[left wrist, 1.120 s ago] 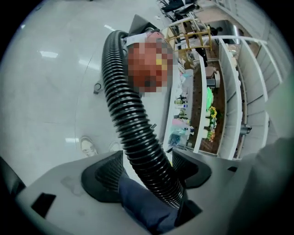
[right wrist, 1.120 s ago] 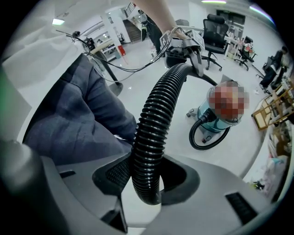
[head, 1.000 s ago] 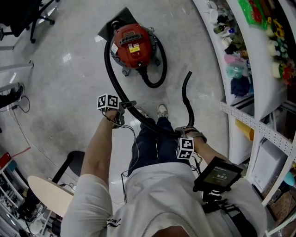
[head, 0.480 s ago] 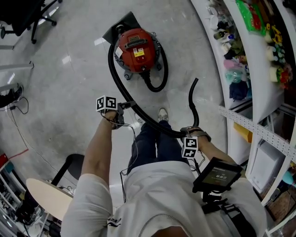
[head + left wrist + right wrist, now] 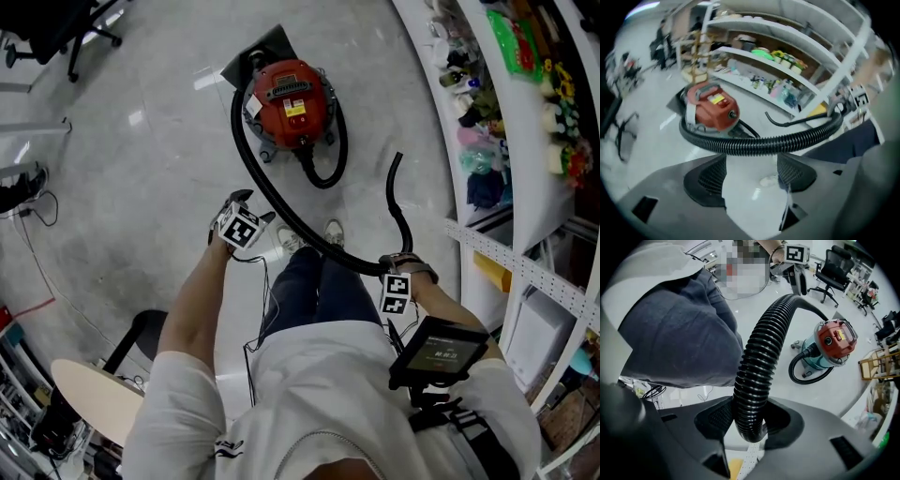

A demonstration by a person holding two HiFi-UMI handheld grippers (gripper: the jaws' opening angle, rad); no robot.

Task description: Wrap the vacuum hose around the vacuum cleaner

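Vacuum hose [image 5: 757,357]: one black ribbed tube, looping from the one round red vacuum cleaner [image 5: 292,101] on the glossy floor [image 5: 141,187] up to you | your right gripper [image 5: 749,420]: jaws clamped on its corrugated wall | your left gripper [image 5: 752,161]: jaws spread wide, empty, hose crossing just beyond their tips

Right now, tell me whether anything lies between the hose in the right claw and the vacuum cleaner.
Nothing visible does. Only bare floor separates the vacuum hose, clamped in the right claw, from the red vacuum cleaner; the person's shoes stand behind the hose.
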